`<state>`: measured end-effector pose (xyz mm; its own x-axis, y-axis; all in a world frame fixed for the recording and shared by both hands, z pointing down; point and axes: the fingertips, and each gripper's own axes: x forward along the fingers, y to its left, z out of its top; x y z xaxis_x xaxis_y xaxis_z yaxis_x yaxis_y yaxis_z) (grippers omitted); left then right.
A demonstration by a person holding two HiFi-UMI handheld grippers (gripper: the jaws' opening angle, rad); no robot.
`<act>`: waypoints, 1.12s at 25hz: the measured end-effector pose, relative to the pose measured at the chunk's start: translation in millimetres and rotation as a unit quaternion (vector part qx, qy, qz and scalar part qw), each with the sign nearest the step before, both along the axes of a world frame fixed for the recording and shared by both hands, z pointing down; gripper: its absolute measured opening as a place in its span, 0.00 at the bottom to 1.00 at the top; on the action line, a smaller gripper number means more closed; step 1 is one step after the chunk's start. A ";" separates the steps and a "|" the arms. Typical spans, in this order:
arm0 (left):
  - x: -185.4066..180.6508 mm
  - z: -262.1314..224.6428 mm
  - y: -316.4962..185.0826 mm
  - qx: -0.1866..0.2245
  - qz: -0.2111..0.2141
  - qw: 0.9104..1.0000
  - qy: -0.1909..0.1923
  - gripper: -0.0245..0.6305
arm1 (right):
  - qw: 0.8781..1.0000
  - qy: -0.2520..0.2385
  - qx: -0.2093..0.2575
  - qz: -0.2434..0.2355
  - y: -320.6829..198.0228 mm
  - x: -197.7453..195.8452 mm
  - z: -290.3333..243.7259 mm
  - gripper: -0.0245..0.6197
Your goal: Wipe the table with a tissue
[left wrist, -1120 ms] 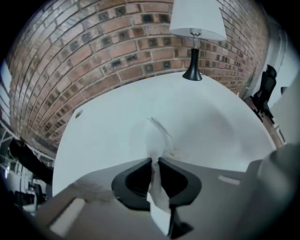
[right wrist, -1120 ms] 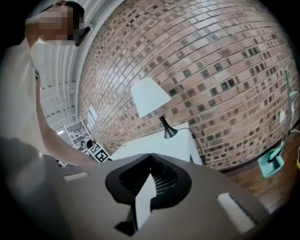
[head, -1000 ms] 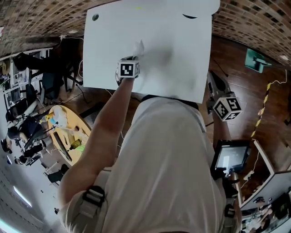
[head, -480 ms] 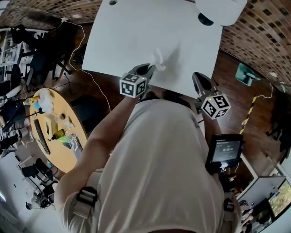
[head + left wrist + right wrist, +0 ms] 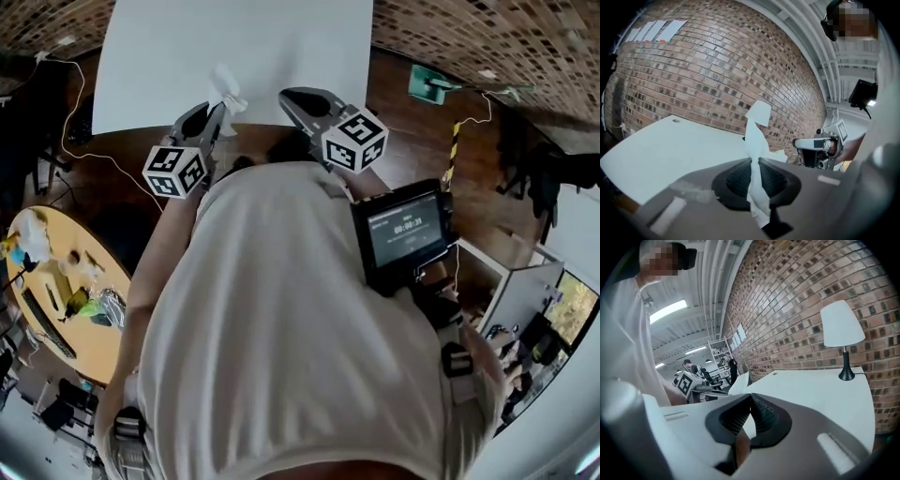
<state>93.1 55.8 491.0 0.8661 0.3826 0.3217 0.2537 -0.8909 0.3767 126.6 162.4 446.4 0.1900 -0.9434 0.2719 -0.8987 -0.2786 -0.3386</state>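
We see the left gripper [image 5: 217, 112] with its jaws pressed onto a tissue [image 5: 226, 92]. In the left gripper view the two ribbed pads [image 5: 738, 177] close on the twisted middle of the tissue [image 5: 756, 137]. Its upper end stands up toward 12 o'clock against the brick wall [image 5: 717, 70], and a short tail hangs toward 6 o'clock behind the pads. Only the thin paper keeps the jaws apart. From the head view the tissue sits over the near edge of the white table [image 5: 244, 42], at about 11 o'clock from the person's shoulders. We cannot tell from that view whether it touches the top. In the left gripper view it appears held in the air, with the table [image 5: 665, 147] spreading out behind it toward 9 o'clock.

The right gripper [image 5: 291, 98] is just beside the left one, at about 3 o'clock from it, and also at the table's near edge. Its jaws are pressed together at the tips in the right gripper view [image 5: 751, 397], pad against pad. We find nothing between them; only the table [image 5: 815, 390] shows through the small gap lower down. Each gripper appears in the other's view: the right one [image 5: 816, 151] at 3 o'clock of the tissue, the left one [image 5: 692, 380] at 9 o'clock of the closed jaws.

A white lamp [image 5: 842, 329] stands on the table's far side, at 2 o'clock in the right gripper view. A round wooden table [image 5: 98, 314] with clutter on it lies at 8 o'clock in the head view.
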 end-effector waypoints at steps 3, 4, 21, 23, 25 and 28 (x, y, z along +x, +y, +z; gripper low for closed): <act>-1.9 -2.3 4.5 0.010 0.014 1.000 0.011 0.09 | 1.000 0.004 0.001 -0.009 -5.5 -3.1 -5.7 0.05; -2.7 -4.5 5.8 0.013 0.017 1.000 0.014 0.09 | 1.000 0.005 0.002 -0.011 -6.9 -4.3 -7.2 0.05; -5.1 -18.9 -9.8 0.030 0.009 0.999 0.027 0.09 | 1.000 0.020 0.009 -0.019 -19.3 -2.8 -24.5 0.05; -6.1 -17.7 -10.9 0.031 0.012 0.999 0.026 0.09 | 1.000 0.019 0.008 -0.017 -19.9 -3.3 -22.5 0.05; -7.1 -17.1 -14.2 0.035 0.012 0.999 0.025 0.09 | 1.000 0.019 0.010 -0.017 -22.5 -2.9 -21.0 0.05; -7.2 -18.3 -23.0 0.043 0.006 0.999 0.021 0.09 | 0.999 0.019 0.017 -0.023 -30.2 -0.2 -21.0 0.05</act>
